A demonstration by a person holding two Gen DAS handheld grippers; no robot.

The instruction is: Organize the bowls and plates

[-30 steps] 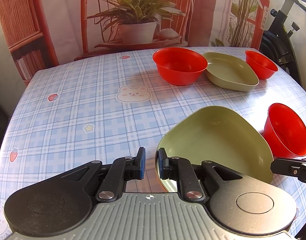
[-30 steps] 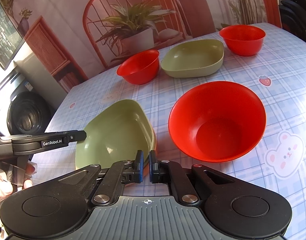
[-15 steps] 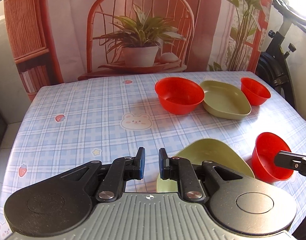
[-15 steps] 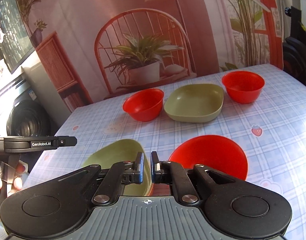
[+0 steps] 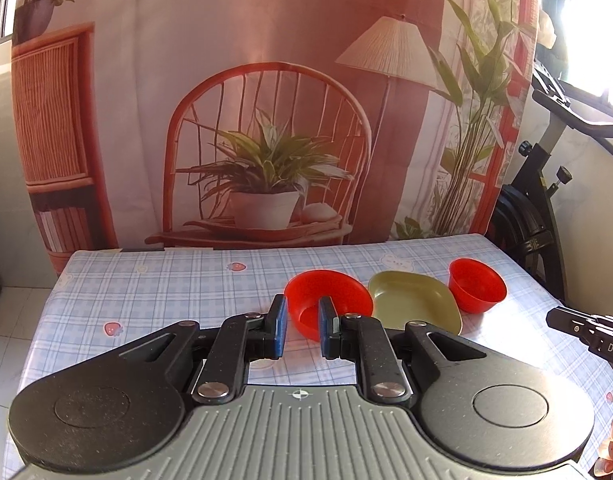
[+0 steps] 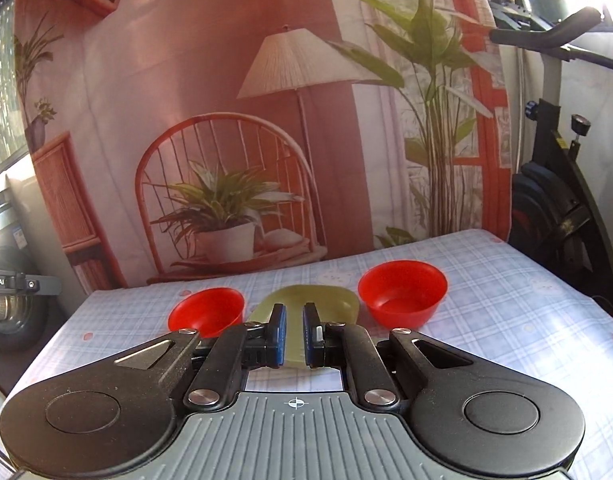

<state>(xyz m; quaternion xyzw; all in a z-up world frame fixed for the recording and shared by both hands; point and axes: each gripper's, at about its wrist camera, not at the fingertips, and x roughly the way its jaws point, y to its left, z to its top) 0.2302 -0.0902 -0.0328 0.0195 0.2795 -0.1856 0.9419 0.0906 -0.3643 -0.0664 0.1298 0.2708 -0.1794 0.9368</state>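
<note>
We saw three dishes in a row on the table (image 5: 166, 292), which was covered with a smooth blue checked cloth. We took the green plate (image 5: 414, 300) as landmark: it was olive, matte and shaped like a rounded triangle. Just left of it stood a glossy round red bowl (image 5: 334, 292), and just right of it a smaller red bowl (image 5: 476, 284). In the right wrist view our right gripper (image 6: 294, 334) hid the near part of this plate (image 6: 330, 300). Our left gripper (image 5: 300, 326) covered the near rim of the left bowl. Both grippers were held above the table, pointing toward the plate, each with fingers slightly apart and pinching nothing.
</note>
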